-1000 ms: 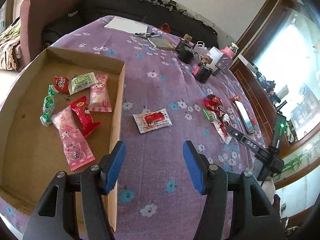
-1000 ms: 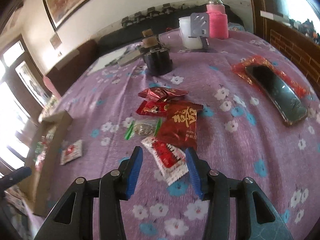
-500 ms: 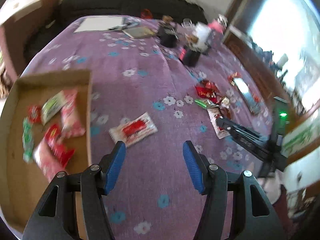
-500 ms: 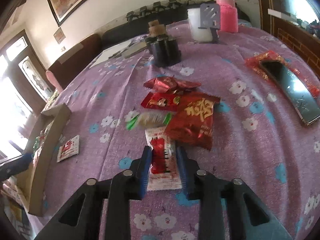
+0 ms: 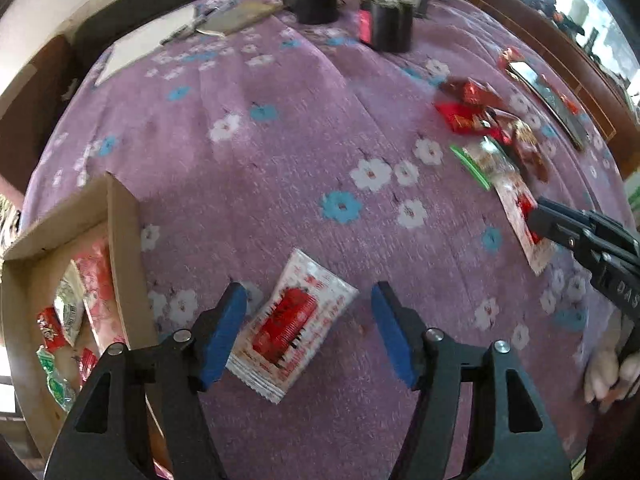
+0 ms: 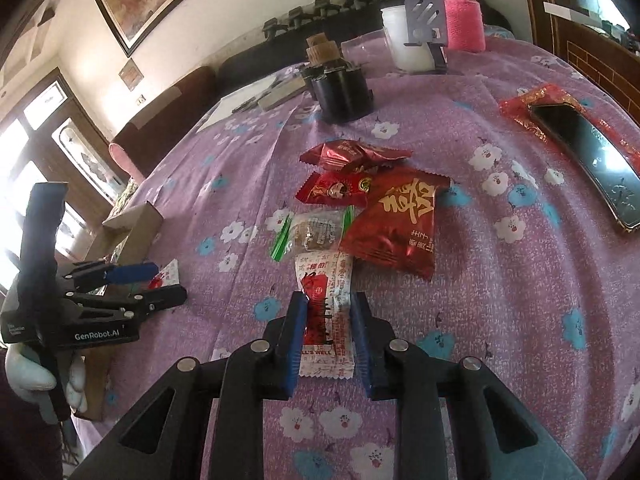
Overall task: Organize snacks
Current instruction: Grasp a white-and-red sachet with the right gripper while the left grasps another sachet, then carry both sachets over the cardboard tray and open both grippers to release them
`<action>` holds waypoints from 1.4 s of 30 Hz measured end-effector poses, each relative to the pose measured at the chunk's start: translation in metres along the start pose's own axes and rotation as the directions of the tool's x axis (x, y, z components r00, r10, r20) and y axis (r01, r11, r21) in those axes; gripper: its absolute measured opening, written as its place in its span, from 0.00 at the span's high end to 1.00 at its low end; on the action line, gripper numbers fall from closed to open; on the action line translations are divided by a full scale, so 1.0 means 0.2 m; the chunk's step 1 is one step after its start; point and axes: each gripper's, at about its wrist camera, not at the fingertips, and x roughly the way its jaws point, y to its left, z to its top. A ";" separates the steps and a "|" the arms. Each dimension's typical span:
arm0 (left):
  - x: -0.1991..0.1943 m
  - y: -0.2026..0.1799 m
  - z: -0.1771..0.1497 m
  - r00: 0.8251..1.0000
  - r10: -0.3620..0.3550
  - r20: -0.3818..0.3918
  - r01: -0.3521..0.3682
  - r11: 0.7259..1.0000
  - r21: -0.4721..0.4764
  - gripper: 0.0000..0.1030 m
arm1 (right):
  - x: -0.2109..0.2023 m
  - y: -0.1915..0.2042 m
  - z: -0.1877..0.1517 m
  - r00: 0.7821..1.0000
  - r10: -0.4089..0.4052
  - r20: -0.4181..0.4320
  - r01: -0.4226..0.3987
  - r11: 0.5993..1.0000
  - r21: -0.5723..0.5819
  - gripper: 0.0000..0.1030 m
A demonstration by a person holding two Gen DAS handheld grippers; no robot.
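A white and red packet (image 5: pixel 296 320) lies flat on the purple flowered cloth, between the fingers of my left gripper (image 5: pixel 309 296). Its jaws are opening and the pads stand clear of the packet. The cardboard box (image 5: pixel 120 240) with several snacks inside sits just to its left. My right gripper (image 6: pixel 329 304) is shut on a second white and red packet (image 6: pixel 324 276) at the near edge of a snack pile. In that pile are a large red bag (image 6: pixel 396 220), a clear packet with green ends (image 6: pixel 316 230) and two red packets (image 6: pixel 340 190).
A phone (image 6: pixel 592 160) rests on a red envelope at the right. Black holders (image 6: pixel 344 92), a white cup (image 6: pixel 404 40), a pink bottle (image 6: pixel 460 20) and papers (image 5: pixel 152 40) stand at the far side. A gloved hand (image 6: pixel 24 372) holds the left gripper.
The left gripper moved from the box's edge to over the lone packet and rolled, its jaws a little wider. The right gripper's jaws closed onto the packet at the pile's near edge.
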 end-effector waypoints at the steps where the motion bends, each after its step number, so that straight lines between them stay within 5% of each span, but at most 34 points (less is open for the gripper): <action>1: 0.00 -0.01 -0.01 1.000 -0.018 -0.009 0.018 1.000 0.007 0.39 | 0.00 0.00 0.00 1.000 0.003 -0.004 -0.003 1.000 0.002 0.77; 2: -0.01 -0.02 -0.03 1.000 -0.030 -0.007 0.030 0.999 0.017 0.42 | -0.01 -0.01 0.00 1.000 0.008 -0.008 -0.008 1.000 0.006 0.77; 4: -0.04 -0.05 -0.07 0.999 -0.039 0.004 0.039 0.999 0.036 0.69 | -0.01 -0.02 0.00 1.000 0.017 -0.016 -0.017 1.000 0.009 0.76; 5: -0.05 -0.07 -0.09 0.999 -0.048 0.003 0.048 0.998 0.038 0.70 | -0.01 -0.02 0.00 1.000 0.020 -0.018 -0.020 1.000 0.012 0.75; 8: -0.08 -0.12 -0.15 0.997 -0.069 0.018 0.068 0.997 0.036 0.70 | 0.00 -0.01 0.00 1.000 0.026 -0.014 -0.026 1.000 0.004 0.66; 11: -0.09 -0.17 -0.15 0.998 -0.038 0.044 0.036 0.999 0.036 0.67 | 0.00 0.02 0.00 1.000 0.021 0.005 -0.021 1.000 -0.013 0.45; 15: -0.08 -0.19 -0.15 0.996 0.019 0.088 -0.019 1.000 0.000 0.46 | 0.01 0.05 0.00 1.000 -0.021 0.020 0.022 0.999 -0.044 0.43; 18: -0.08 -0.17 -0.18 0.992 0.023 0.122 -0.019 0.999 -0.037 0.44 | 0.02 0.08 0.00 0.999 -0.038 0.019 0.039 0.997 -0.072 0.41; 20: -0.10 -0.15 -0.20 0.990 0.013 0.143 -0.003 0.997 -0.073 0.61 | 0.03 0.10 -0.01 0.999 -0.048 0.015 0.050 0.994 -0.097 0.46; 21: -0.11 -0.15 -0.22 0.989 0.011 0.148 0.001 0.997 -0.083 0.72 | 0.03 0.11 -0.01 0.999 -0.049 0.014 0.051 0.993 -0.109 0.59; 22: -0.12 -0.14 -0.23 0.989 -0.003 0.149 0.018 0.995 -0.099 0.72 | 0.04 0.12 -0.01 0.999 -0.054 0.009 0.054 0.991 -0.126 0.75; 25: -0.15 -0.10 -0.28 0.984 -0.066 0.164 0.093 0.982 -0.166 0.72 | 0.03 0.15 -0.03 0.998 -0.059 0.021 0.062 0.986 -0.153 0.80; 28: -0.22 -0.04 -0.34 0.966 -0.153 0.208 0.201 0.952 -0.231 0.72 | 0.00 0.15 -0.04 0.997 -0.059 0.048 0.066 0.986 -0.155 0.81; 32: -0.37 0.01 -0.44 0.942 -0.184 0.281 0.260 0.929 -0.264 0.72 | -0.02 0.16 -0.05 0.995 -0.068 0.076 0.080 0.984 -0.159 0.83; 37: -0.51 0.10 -0.53 0.925 -0.163 0.342 0.268 0.919 -0.288 0.72 | -0.03 0.17 -0.05 0.994 -0.075 0.074 0.086 0.983 -0.164 0.82; 42: -0.55 0.18 -0.58 0.915 -0.152 0.373 0.280 0.906 -0.318 0.72 | 0.02 0.25 -0.07 0.990 -0.138 0.028 0.140 0.966 -0.217 0.70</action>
